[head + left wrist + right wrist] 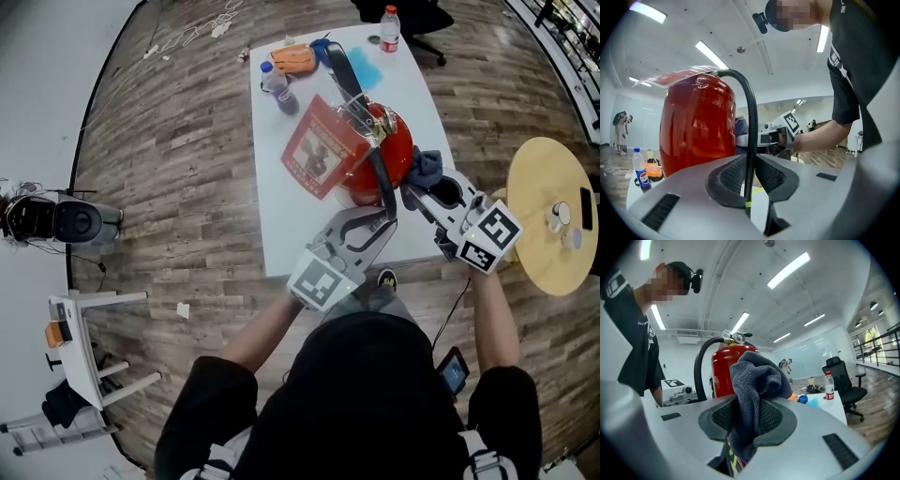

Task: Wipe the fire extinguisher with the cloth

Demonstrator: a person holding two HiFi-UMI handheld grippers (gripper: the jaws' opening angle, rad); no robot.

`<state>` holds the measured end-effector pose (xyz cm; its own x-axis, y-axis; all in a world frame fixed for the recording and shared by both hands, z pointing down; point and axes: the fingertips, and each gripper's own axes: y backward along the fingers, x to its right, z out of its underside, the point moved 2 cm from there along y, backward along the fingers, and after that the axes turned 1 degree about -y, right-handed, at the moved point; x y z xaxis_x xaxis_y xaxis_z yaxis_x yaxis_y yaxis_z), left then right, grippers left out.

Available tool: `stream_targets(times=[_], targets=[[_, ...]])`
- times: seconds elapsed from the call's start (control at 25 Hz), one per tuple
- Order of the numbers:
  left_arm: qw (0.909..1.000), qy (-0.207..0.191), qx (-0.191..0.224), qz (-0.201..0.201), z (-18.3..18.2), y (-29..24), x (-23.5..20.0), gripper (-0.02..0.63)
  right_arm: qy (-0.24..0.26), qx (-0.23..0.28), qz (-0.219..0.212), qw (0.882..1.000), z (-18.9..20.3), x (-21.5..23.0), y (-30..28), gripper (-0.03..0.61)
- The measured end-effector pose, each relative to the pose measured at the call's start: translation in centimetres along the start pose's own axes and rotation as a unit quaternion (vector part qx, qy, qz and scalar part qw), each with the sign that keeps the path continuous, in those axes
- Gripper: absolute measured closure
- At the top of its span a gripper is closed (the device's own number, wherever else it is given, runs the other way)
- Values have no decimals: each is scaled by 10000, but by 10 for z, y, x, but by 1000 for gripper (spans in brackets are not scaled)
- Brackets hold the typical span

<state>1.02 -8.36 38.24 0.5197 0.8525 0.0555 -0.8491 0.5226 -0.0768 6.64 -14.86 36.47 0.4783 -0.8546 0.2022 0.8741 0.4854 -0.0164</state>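
The left tongs (749, 171) clamp the red fire extinguisher's (396, 141) black hose (751, 117) on the white surface (281, 220), while the right tongs (747, 417) grip a dark cloth (754, 378) beside it.

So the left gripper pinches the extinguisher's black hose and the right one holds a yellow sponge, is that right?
Not quite. The right gripper holds a dark blue-grey cloth, not a yellow sponge; the right gripper view shows it. The left gripper does pinch the black hose.
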Motion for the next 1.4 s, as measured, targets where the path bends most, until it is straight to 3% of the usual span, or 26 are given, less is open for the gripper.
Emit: stream_targets(times=[0.12, 0.28, 0.44, 0.52, 0.6, 0.72, 0.8, 0.96, 1.04, 1.12, 1.32, 1.4], targets=[[9992, -357, -175, -99, 2, 4, 2, 545, 144, 248, 239, 9993, -27, -13, 3, 477], [9965, -663, -16, -504, 1, 21, 1, 545, -543, 1068, 200, 9926, -79, -38, 22, 477], [9944, -176, 7, -1038, 7, 41, -19, 545, -624, 1266, 263, 9896, -109, -106, 24, 477], [9922, 50, -95, -1244, 18, 54, -28, 545, -1032, 1056, 356, 9884, -95, -129, 3, 477], [9902, 88, -264, -1368, 31, 70, -33, 545, -1411, 817, 775, 9836, -67, -135, -21, 477], [9876, 39, -407, -1516, 39, 95, -36, 545, -2180, 965, 1662, 9568, -33, -122, -35, 477], [9867, 67, -420, -1566, 42, 108, -38, 545, -2556, 1258, 2025, 9369, -28, -116, -35, 477], [9862, 165, -328, -1612, 47, 128, -41, 545, -3147, 1751, 1895, 9135, -44, -115, -56, 477], [9858, 151, -343, -1639, 49, 139, -44, 545, -3303, 1836, 1630, 9114, -48, -118, -75, 476], [9850, 110, -410, -1671, 53, 148, -46, 545, -3516, 1708, 1560, 9071, -29, -115, -87, 477], [9828, 259, -586, -1732, 74, 168, -48, 545, -3451, 575, 2448, 9043, 90, -90, -86, 477], [9822, 325, -668, -1724, 83, 173, -47, 545, -3177, 270, 2578, 9121, 132, -82, -85, 477]])
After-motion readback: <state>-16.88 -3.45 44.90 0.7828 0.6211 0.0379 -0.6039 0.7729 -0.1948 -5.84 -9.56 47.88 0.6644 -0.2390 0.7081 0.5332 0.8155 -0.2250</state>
